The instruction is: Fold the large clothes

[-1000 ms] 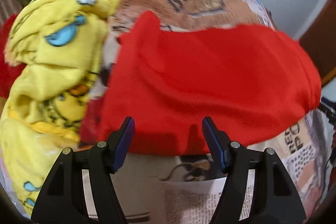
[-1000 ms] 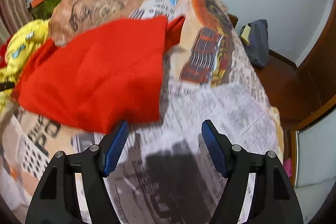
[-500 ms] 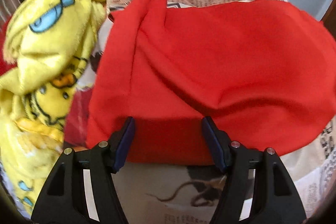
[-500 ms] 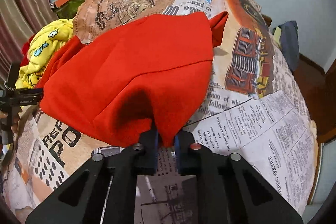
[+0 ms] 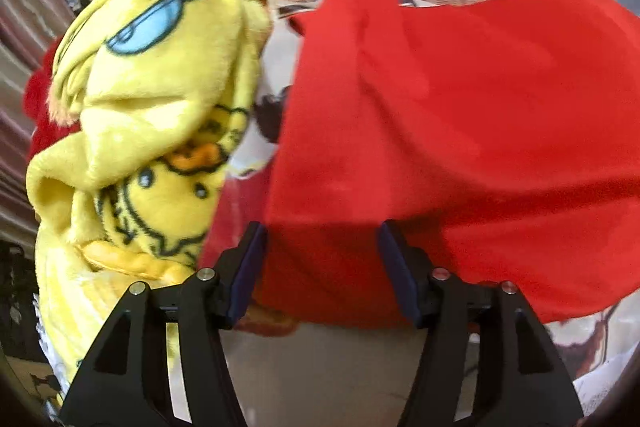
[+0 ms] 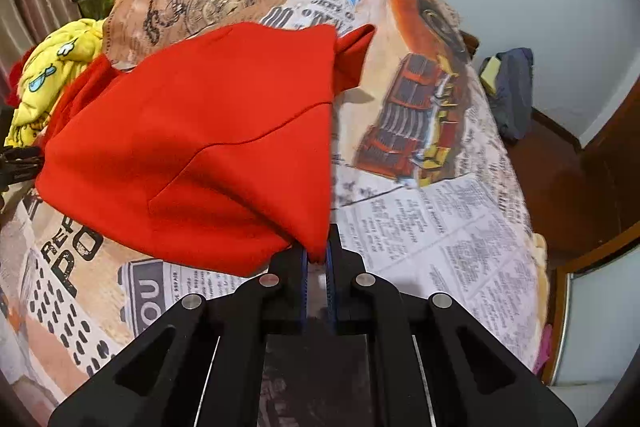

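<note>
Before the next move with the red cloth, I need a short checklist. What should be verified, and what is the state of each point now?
1. Right gripper shut on a corner of the red fleece garment: ok.
2. Left gripper gripping the garment's near edge: not ok; its jaws are closing, the cloth lies between them, but the pads do not press on it.
3. Garment lying flat: not ok; it is creased and bunched.
4. Yellow cartoon-print plush blanket apart from the garment: cannot tell; it is heaped close beside it.
5. Free newspaper-print bedsheet to the right: ok.
</note>
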`<action>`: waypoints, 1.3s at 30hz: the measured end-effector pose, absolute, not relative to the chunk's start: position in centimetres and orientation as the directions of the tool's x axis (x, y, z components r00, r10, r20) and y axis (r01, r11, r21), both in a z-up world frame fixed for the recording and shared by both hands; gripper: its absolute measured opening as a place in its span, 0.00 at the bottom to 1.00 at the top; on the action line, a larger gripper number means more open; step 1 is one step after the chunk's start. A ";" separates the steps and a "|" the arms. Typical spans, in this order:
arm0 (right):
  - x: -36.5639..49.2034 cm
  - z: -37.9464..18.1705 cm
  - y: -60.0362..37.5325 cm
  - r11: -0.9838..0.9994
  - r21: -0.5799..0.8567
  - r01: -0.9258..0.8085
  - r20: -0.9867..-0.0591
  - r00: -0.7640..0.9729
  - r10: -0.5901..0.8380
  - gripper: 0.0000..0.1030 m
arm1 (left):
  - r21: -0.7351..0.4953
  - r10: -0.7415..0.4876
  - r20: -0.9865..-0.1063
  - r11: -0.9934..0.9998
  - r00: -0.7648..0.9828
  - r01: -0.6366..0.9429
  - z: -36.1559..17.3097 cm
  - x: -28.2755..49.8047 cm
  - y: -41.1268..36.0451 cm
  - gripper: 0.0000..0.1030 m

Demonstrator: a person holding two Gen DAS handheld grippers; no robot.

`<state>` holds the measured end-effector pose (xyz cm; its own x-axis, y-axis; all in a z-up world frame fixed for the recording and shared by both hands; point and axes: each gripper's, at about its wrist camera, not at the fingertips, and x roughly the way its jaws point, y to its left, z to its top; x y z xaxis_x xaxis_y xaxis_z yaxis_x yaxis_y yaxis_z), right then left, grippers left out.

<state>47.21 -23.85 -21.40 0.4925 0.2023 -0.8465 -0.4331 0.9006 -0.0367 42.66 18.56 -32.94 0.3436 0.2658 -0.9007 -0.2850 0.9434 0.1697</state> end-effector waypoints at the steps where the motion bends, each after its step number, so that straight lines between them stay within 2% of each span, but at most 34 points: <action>1: 47.2 -21.1 -24.4 0.916 -0.111 -0.385 -0.839 0.530 0.121 0.03 | 0.153 0.252 -0.906 0.945 0.342 -0.290 -32.9 42.7 19.1 0.61; 2: 47.4 -20.8 -25.4 0.923 -0.181 -0.338 -0.824 0.565 0.046 0.03 | 0.138 0.239 -0.910 0.945 0.340 -0.297 -32.9 42.7 19.5 0.61; 6: 47.9 -18.2 -30.5 0.967 0.057 -0.249 -0.826 0.532 0.186 0.03 | 0.092 0.207 -0.915 0.943 0.347 -0.320 -32.3 42.1 20.3 0.60; 11: 46.9 -15.1 -28.9 0.946 0.063 -0.317 -0.779 0.578 0.245 0.05 | -0.044 0.082 -0.901 0.960 0.427 -0.277 -29.2 41.0 20.0 0.59; 13: 47.4 -14.6 -27.1 0.932 0.090 -0.352 -0.763 0.576 0.292 0.11 | -0.059 0.061 -0.884 0.968 0.463 -0.242 -27.7 41.2 19.4 0.59; 14: 47.7 -14.4 -25.9 0.921 0.105 -0.375 -0.756 0.572 0.319 0.19 | -0.066 0.049 -0.877 0.973 0.479 -0.221 -26.9 41.6 19.1 0.59; 15: 48.1 -14.4 -25.1 0.914 0.112 -0.391 -0.751 0.568 0.335 0.32 | -0.075 0.034 -0.871 0.977 0.491 -0.200 -26.2 42.2 18.8 0.59; 17: 48.7 -14.5 -22.8 0.897 0.119 -0.426 -0.731 0.574 0.370 0.47 | -0.096 0.002 -0.865 0.981 0.501 -0.169 -25.6 43.7 18.5 0.59; 21: 50.2 -16.1 -17.9 0.863 0.133 -0.487 -0.736 0.535 0.415 0.61 | -0.149 -0.060 -0.869 0.978 0.491 -0.145 -26.2 47.8 18.9 0.59; 25: 51.9 -18.9 -14.8 0.848 0.159 -0.506 -0.781 0.461 0.422 0.61 | -0.202 -0.110 -0.878 0.967 0.465 -0.152 -28.5 51.3 18.5 0.59; 28: 52.4 -20.9 -13.6 0.852 0.146 -0.503 -0.815 0.427 0.391 0.61 | -0.149 -0.049 -0.891 0.970 0.452 -0.190 -30.0 52.9 18.8 0.59; 30: 52.4 -21.7 -13.4 0.855 0.096 -0.511 -0.814 0.455 0.363 0.62 | -0.069 0.041 -0.898 0.970 0.437 -0.232 -31.0 53.7 19.6 0.59; 32: 52.1 -21.7 -13.7 0.856 0.065 -0.512 -0.800 0.486 0.351 0.64 | -0.057 0.061 -0.901 0.965 0.429 -0.256 -31.6 54.1 20.7 0.58; 34: 52.0 -21.3 -14.1 0.864 0.032 -0.502 -0.795 0.511 0.326 0.64 | -0.034 0.094 -0.896 0.960 0.434 -0.278 -31.3 54.0 21.4 0.52; 38: 51.7 -20.9 -15.2 0.875 -0.044 -0.481 -0.797 0.545 0.259 0.64 | 0.098 0.248 -0.872 0.933 0.422 -0.345 -30.1 53.2 22.4 0.52; 39: 51.6 -20.8 -15.4 0.887 -0.100 -0.451 -0.794 0.574 0.202 0.65 | 0.111 0.268 -0.870 0.924 0.414 -0.366 -29.8 52.9 22.9 0.52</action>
<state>51.58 -15.37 -20.80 0.5735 0.2021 -0.7939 -0.4515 0.8866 -0.1004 52.87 22.85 -29.84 0.4140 0.2681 -0.8699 -0.3659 0.9241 0.1106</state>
